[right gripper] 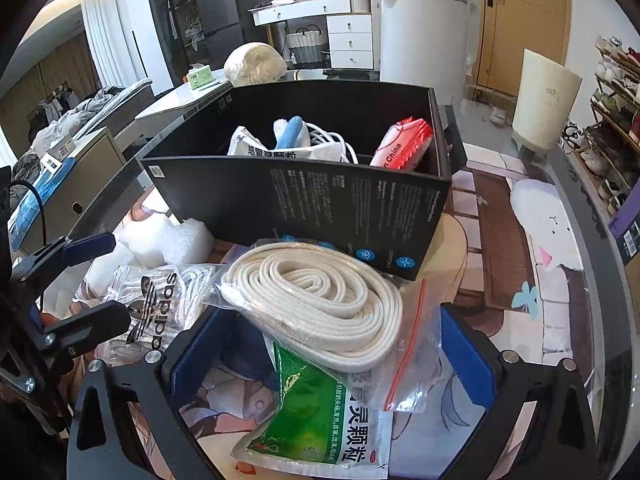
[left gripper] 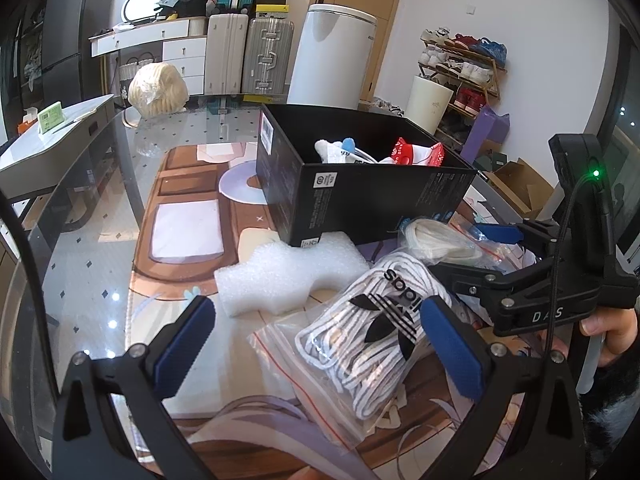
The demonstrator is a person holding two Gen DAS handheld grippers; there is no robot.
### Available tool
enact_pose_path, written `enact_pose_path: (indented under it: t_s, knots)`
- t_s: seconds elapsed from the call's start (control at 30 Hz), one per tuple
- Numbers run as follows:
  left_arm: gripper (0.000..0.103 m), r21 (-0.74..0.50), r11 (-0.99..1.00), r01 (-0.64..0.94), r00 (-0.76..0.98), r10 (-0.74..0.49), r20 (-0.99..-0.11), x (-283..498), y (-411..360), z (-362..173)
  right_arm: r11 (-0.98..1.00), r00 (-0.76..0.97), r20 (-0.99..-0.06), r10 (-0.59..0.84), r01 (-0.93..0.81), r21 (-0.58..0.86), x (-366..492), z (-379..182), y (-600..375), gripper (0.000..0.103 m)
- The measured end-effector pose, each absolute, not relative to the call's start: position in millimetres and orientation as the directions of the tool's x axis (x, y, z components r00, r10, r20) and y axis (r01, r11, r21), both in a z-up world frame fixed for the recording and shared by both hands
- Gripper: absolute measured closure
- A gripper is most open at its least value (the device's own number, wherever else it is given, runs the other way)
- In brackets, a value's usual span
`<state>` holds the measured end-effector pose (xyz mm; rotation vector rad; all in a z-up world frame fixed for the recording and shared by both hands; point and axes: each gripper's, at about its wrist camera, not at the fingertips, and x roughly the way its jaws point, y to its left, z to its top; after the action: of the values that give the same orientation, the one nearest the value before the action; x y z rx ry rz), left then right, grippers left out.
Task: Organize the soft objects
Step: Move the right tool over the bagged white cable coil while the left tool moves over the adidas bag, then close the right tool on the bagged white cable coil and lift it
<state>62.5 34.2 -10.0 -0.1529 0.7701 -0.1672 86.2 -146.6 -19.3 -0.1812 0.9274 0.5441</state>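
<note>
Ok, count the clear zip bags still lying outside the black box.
2. The adidas lace bag lies between the left tongs, beside the foam block. The cream lace bag sits atop the green sachet, against the black box. More may be hidden.

A tall black box (right gripper: 304, 192) stands mid-desk, its near wall blocking any low path forward; its open top is reachable from above. Before it, bagged laces (left gripper: 372, 340), a bagged cream cord (right gripper: 316, 300), a green sachet (right gripper: 320, 420) and white foam (left gripper: 288, 272) crowd the desk's near edge. Toward the left edge, bare glass desk (left gripper: 92, 264) leaves open passage.
</note>
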Motion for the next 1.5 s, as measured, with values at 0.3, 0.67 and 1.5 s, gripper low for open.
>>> enact_pose_path:
  t_s: [0.3, 0.67, 1.5]
  knots:
    - [0.0, -0.208, 0.973, 0.096, 0.704, -0.215, -0.677, 63, 35, -10, 0.857, 0.477, -0.793, 0.38, -0.505, 0.107, 79, -15, -166, 0.0]
    - [0.0, -0.221, 0.97, 0.096, 0.702, -0.224, -0.676, 61, 37, -11, 0.835, 0.472, -0.753, 0.458, -0.518, 0.183, 74, -11, -153, 0.0]
    - [0.0, -0.243, 0.966, 0.088, 0.688, -0.235, -0.687, 63, 39, -13, 0.866, 0.477, -0.801, 0.363, -0.49, 0.101, 95, -23, -143, 0.013]
